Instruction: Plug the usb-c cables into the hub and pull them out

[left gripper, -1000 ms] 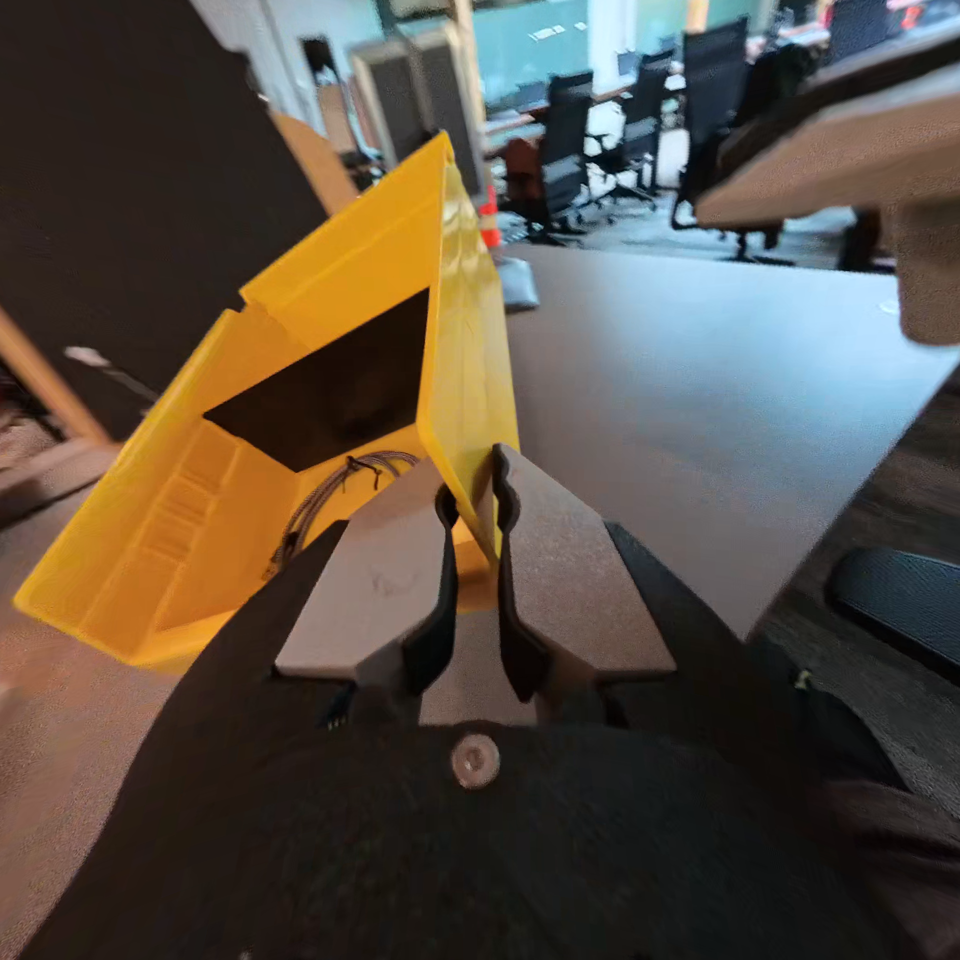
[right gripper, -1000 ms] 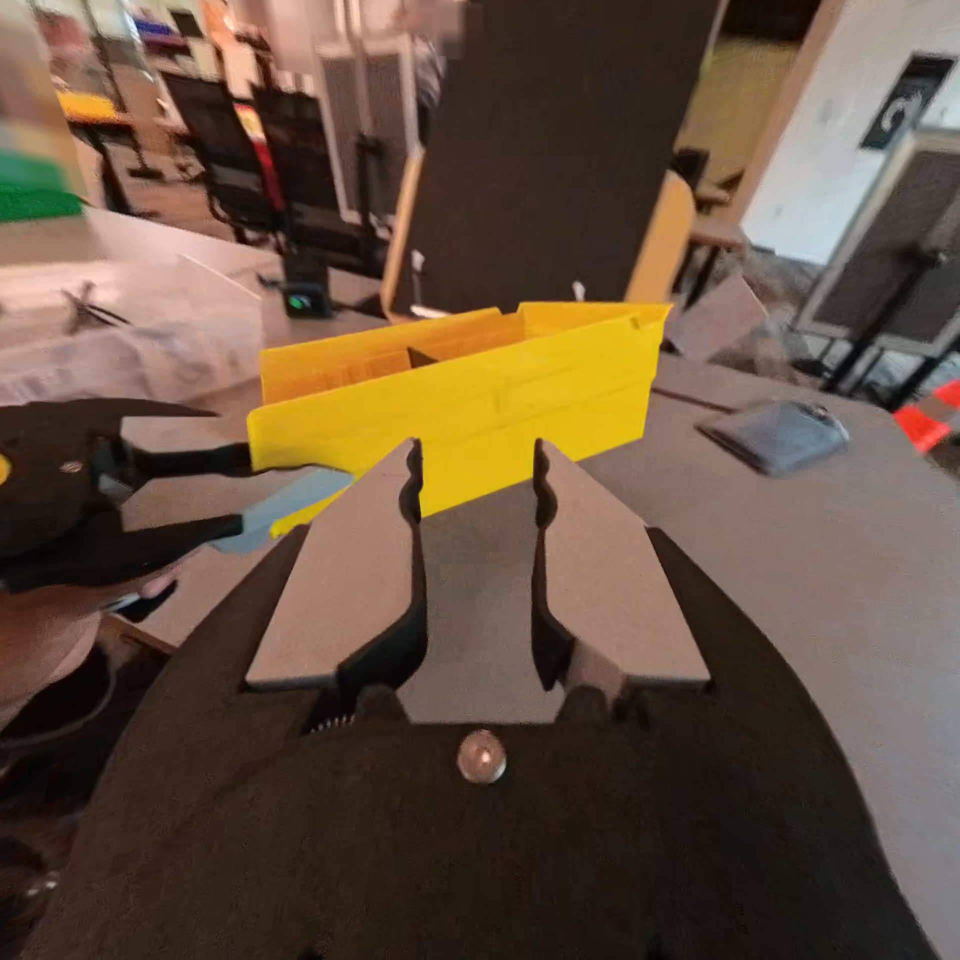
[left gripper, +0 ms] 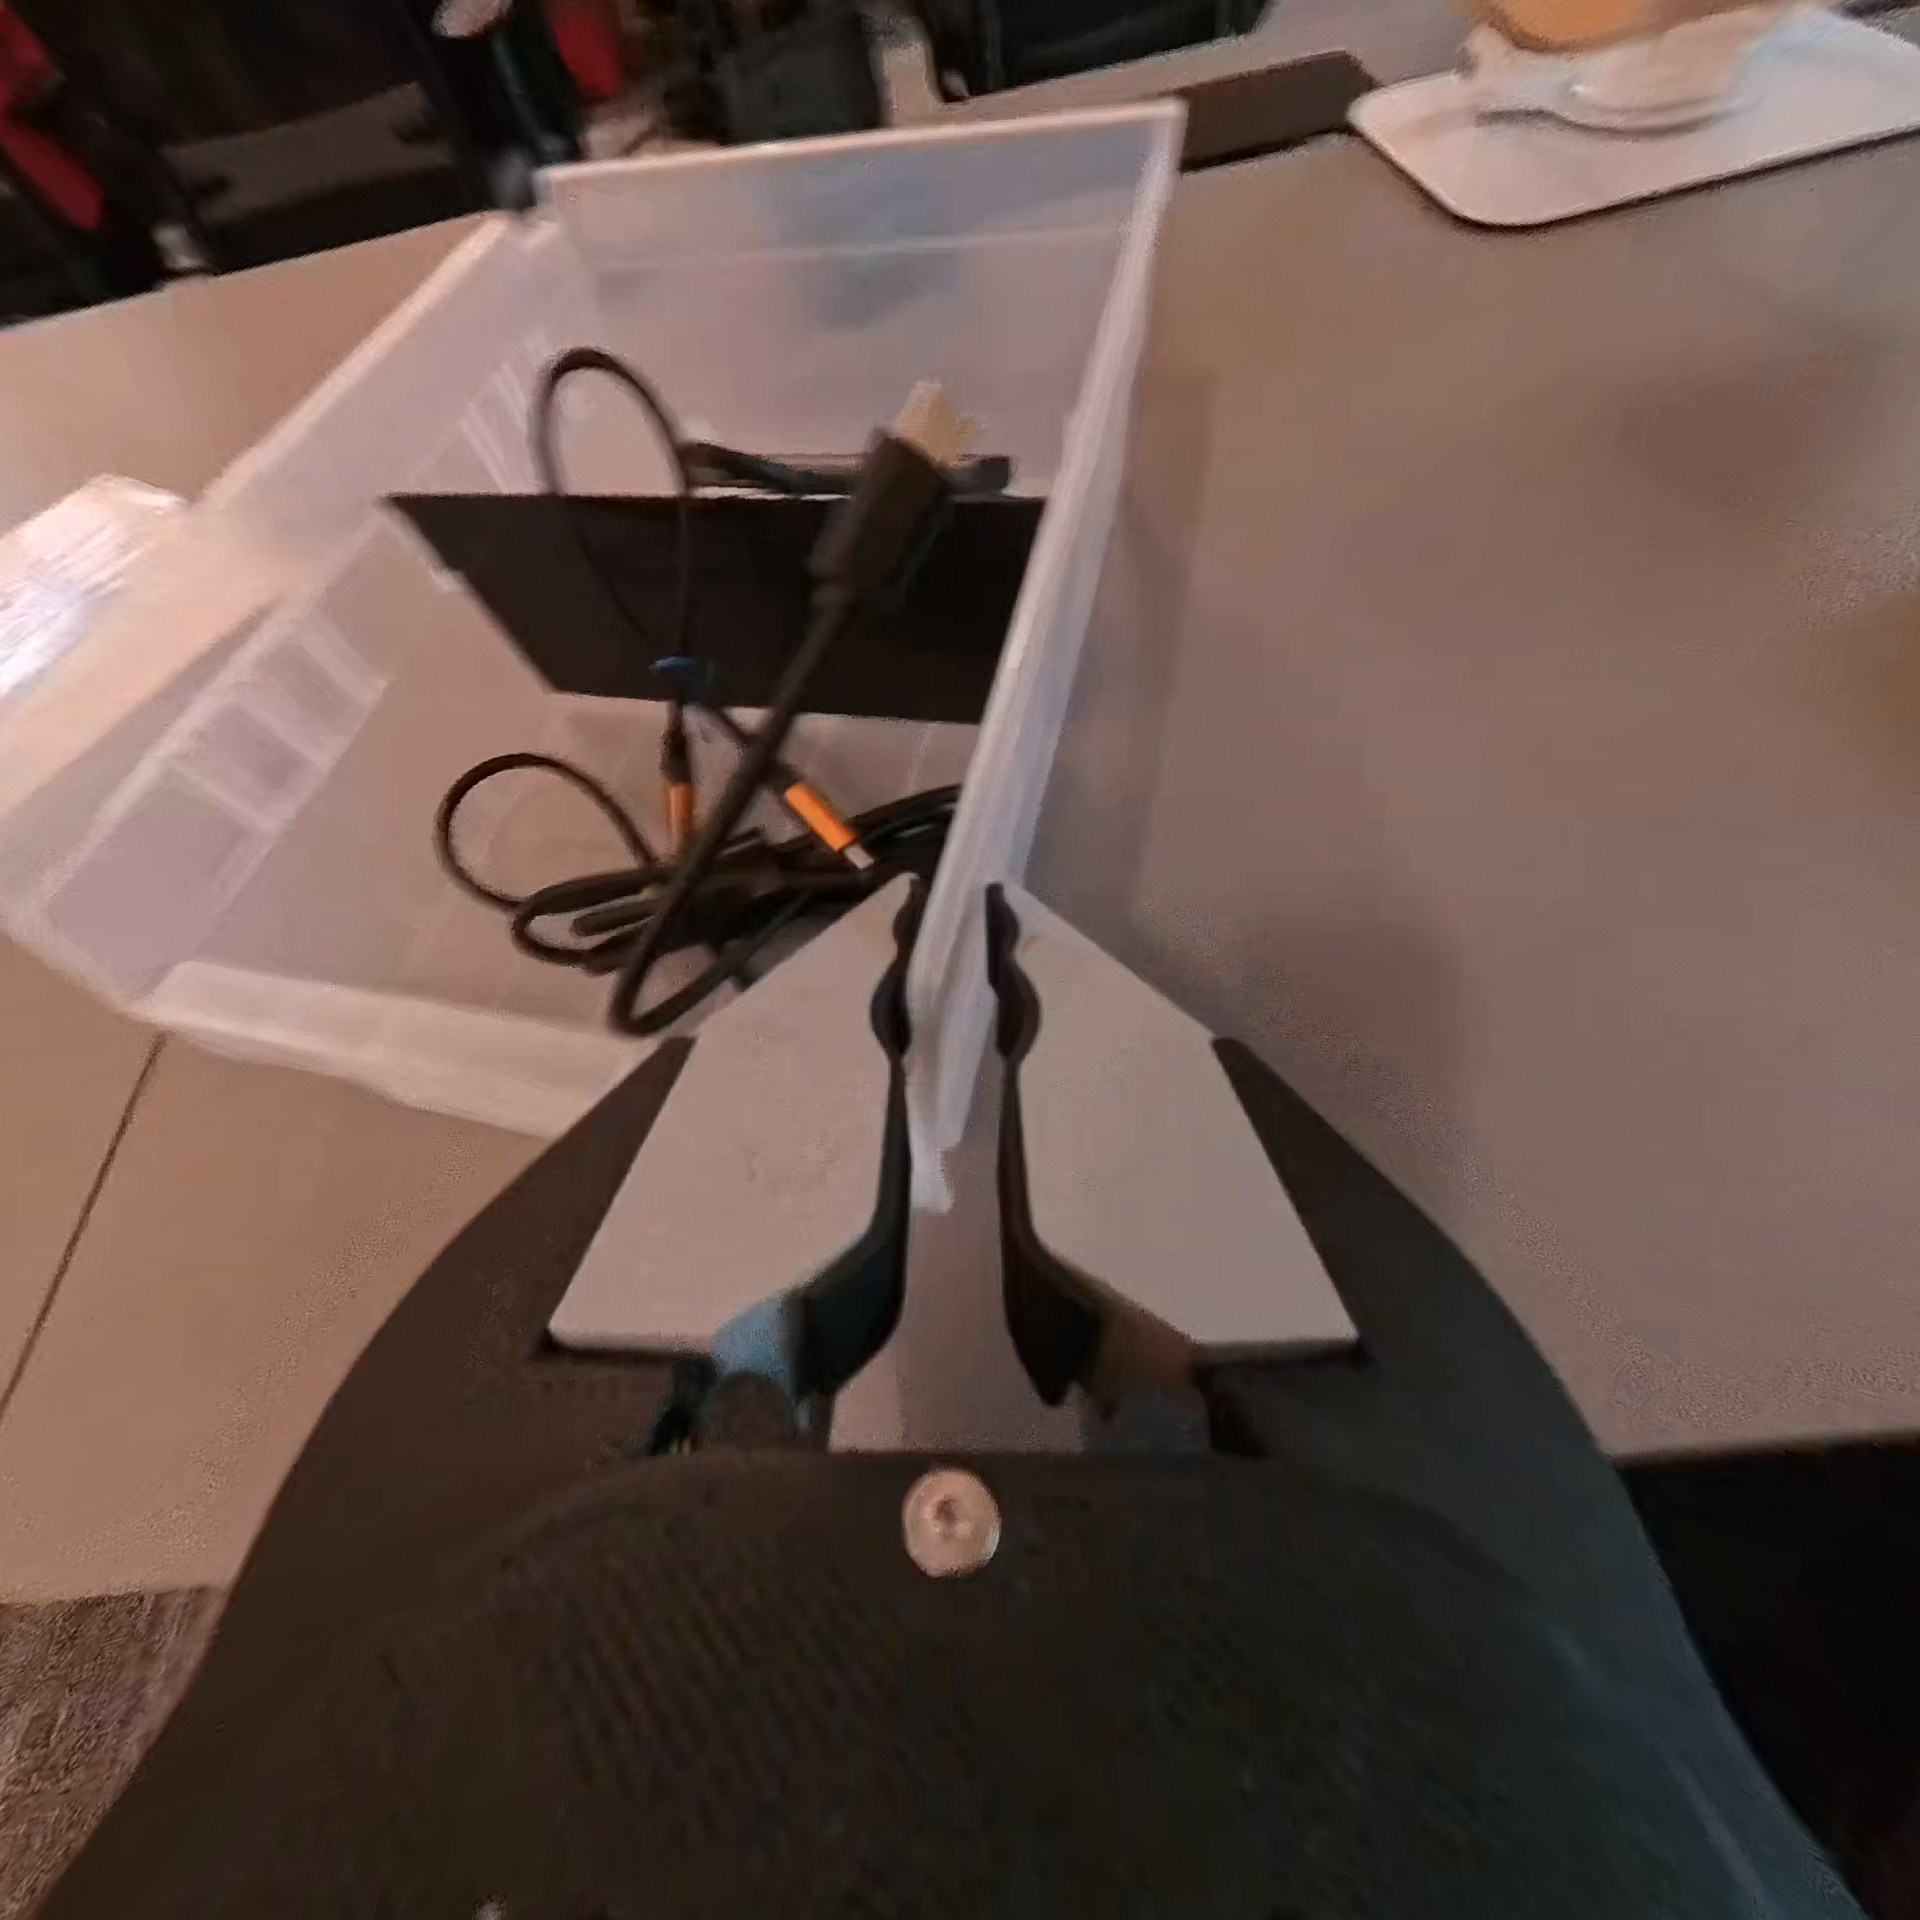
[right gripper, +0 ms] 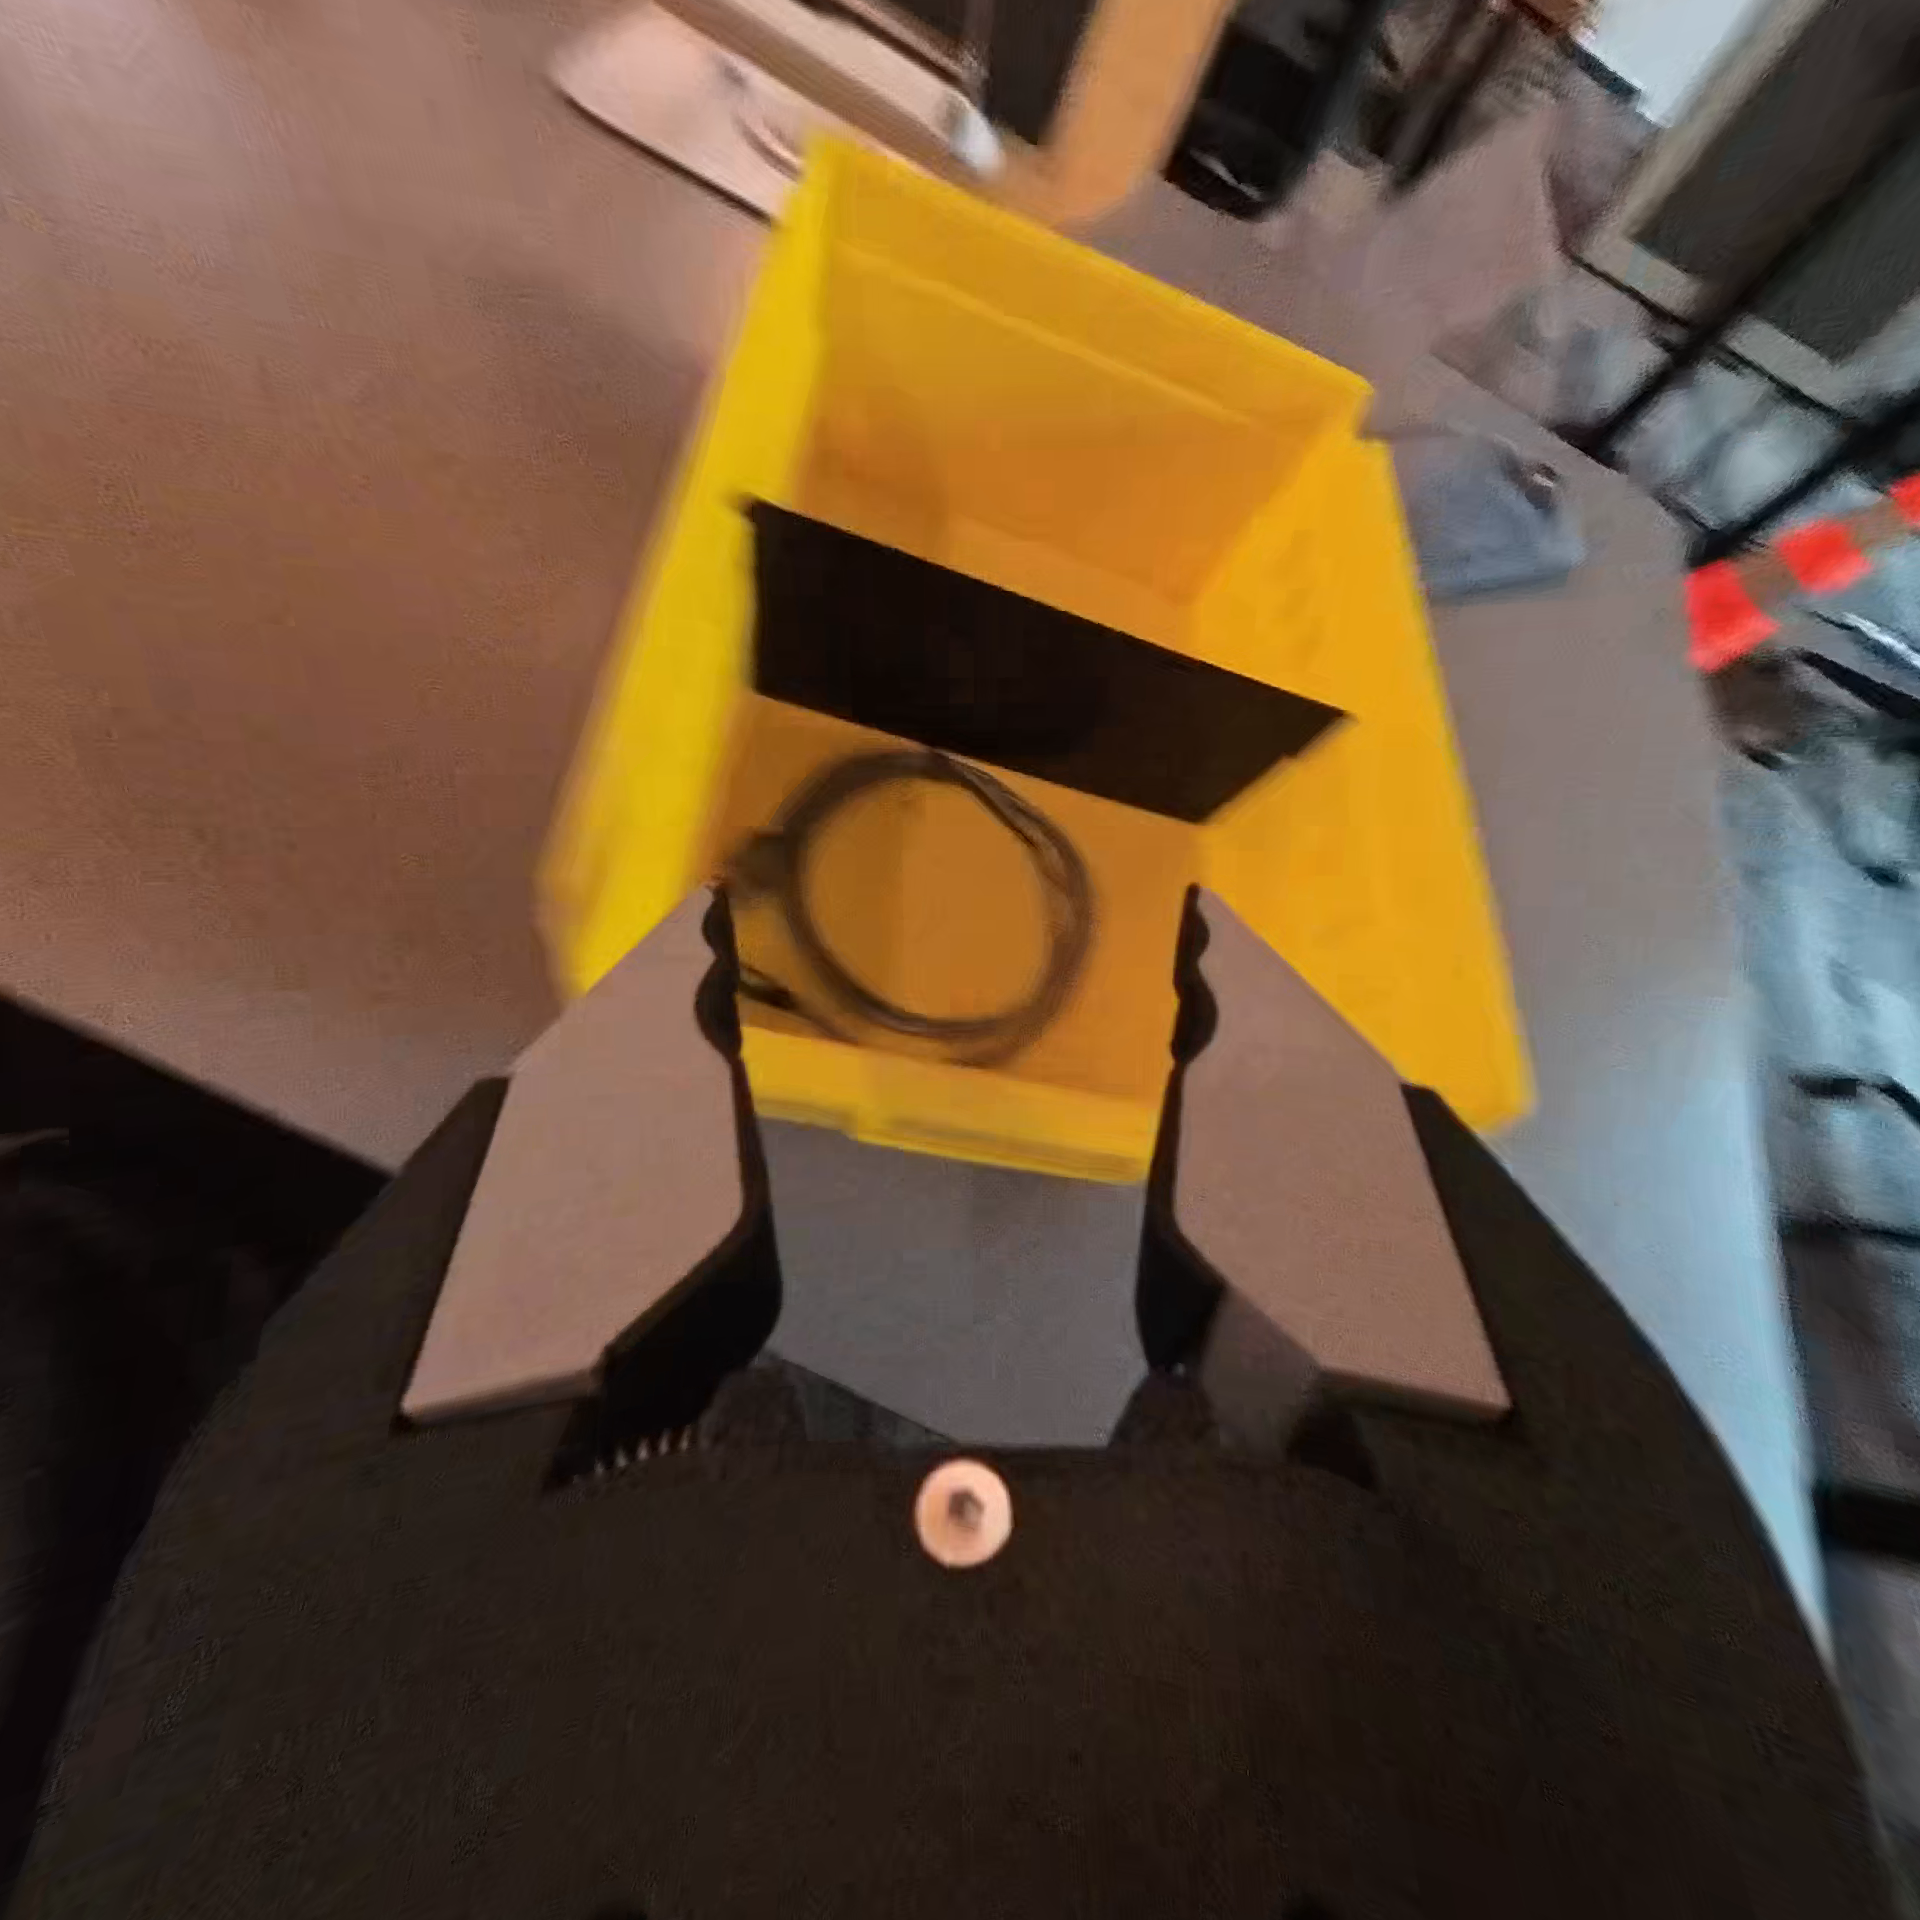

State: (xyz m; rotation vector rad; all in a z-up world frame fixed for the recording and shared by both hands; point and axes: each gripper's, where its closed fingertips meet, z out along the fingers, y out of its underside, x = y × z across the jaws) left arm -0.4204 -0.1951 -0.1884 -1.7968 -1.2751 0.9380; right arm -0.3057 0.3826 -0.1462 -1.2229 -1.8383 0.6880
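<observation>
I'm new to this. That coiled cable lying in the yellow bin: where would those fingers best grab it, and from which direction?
Probably from above, through the yellow bin's open top, since walls surround the coiled cable on all sides. It lies flat in a ring in front of the black divider, so pinching across one strand of the loop seems best. The right gripper is open above it.

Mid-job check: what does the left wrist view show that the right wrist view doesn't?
Left wrist view only: a clear bin holding tangled black cables with orange-tipped plugs; the left gripper is shut on the bin's wall.

Right wrist view only: a yellow bin holding one coiled cable; the right gripper is open and empty before it.

Both: a black divider across each bin, on a grey table.
</observation>
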